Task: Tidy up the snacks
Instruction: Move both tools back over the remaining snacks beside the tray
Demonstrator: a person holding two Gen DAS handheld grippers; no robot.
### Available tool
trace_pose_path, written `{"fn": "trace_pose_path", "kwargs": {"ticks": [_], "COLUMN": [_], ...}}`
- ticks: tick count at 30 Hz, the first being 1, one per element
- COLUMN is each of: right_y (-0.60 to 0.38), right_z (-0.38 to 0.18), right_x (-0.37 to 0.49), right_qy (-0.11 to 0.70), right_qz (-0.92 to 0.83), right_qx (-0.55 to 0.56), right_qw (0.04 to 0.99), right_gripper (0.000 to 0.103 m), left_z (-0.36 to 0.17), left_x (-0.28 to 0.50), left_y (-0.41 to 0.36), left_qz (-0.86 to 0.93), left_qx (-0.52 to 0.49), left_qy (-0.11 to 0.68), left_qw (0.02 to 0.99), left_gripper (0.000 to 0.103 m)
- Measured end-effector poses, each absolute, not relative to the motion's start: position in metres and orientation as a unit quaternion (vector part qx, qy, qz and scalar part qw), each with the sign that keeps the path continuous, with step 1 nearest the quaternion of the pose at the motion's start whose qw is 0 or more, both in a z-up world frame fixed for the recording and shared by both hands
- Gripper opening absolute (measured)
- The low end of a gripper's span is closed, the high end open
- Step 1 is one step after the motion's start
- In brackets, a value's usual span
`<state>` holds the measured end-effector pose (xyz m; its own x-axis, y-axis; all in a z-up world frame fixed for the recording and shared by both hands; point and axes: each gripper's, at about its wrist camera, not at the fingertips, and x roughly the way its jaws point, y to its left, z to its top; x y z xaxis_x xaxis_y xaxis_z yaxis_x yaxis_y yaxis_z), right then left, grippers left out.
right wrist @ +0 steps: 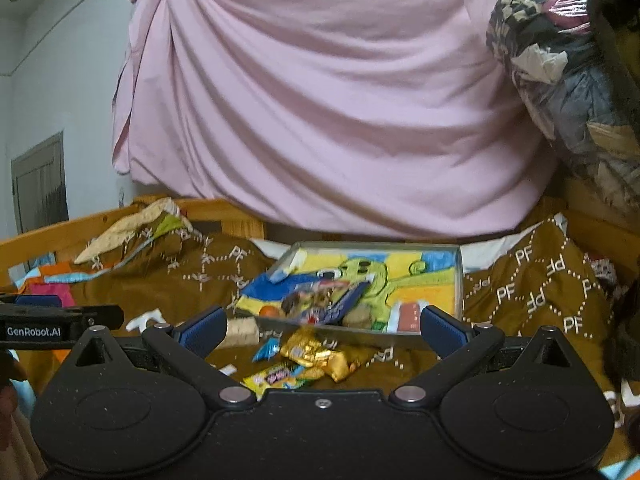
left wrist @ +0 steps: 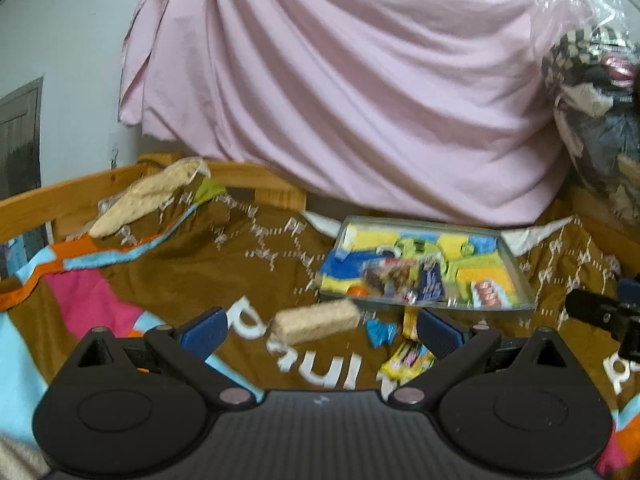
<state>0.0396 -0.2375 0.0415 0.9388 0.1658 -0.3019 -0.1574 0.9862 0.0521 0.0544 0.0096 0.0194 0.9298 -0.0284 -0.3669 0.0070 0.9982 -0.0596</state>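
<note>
— Looking at the middle of both frames first: what do the snacks look like?

— Loose wrapped pieces lie on a brown blanket (right wrist: 540, 292). From the right wrist view, a gold-wrapped snack (right wrist: 316, 354) sits at lower centre, a small blue candy (right wrist: 266, 350) touching its left side and a yellow packet (right wrist: 280, 378) just below. A pale cracker bar (left wrist: 316, 322) lies left of them, clearest at the centre of the left wrist view.

— And the ones already put away?

— Behind the loose pile is a shallow tray (right wrist: 459, 276) with a bright yellow, blue and green cartoon lining. A dark blue packet (right wrist: 320, 304), an orange ball (right wrist: 269, 311) and a red-and-white packet (right wrist: 408, 316) rest in its near part. Motion blur hides their labels.

— What surrounds it?

— A pink sheet (right wrist: 320, 100) fills the upper frame. A wooden bed rail (right wrist: 60, 236) runs along the left, with a pale cloth bundle (left wrist: 152, 196) lying against it. A clear bag of clothes (right wrist: 568, 80) bulges at upper right. Nothing lies between the grippers and the loose snacks.

— The tools?

— The left gripper (left wrist: 320, 330) is spread wide, holding nothing, the cracker bar framed between its blue pads (left wrist: 204, 330). The right gripper (right wrist: 320, 332) is equally wide and empty, above the gold and yellow wrappers. Each gripper's body shows at the other view's edge.
</note>
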Motion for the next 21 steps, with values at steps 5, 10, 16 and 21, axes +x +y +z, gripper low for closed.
{"fn": "trace_pose_path", "kwargs": {"ticks": [5,10,16,21], "right_y": [-0.232,-0.228,-0.224,-0.224], "right_z": [0.036,0.031,0.021,0.019], "right_x": [0.036,0.039,0.048,0.050], "right_qy": [0.168,0.189,0.225,0.235], "right_qz": [0.080,0.082,0.078,0.073], "right_qx": [0.006,0.000,-0.010,-0.009], "right_qw": [0.982,0.979,0.971,0.969], "right_gripper": [0.102,0.102,0.102,0.102], "left_z": [0.011,0.011,0.007,0.005], "left_x": [0.048,0.049,0.053,0.055], "left_y": [0.013,0.015,0.014,0.013], "left_qz": [-0.001,0.004,0.012,0.013], "left_qx": [-0.024,-0.021,-0.012,-0.009], "left_qy": [0.208,0.213,0.233,0.245], "left_qw": [0.978,0.977,0.972,0.970], "left_gripper": [0.103,0.103,0.103,0.103]}}
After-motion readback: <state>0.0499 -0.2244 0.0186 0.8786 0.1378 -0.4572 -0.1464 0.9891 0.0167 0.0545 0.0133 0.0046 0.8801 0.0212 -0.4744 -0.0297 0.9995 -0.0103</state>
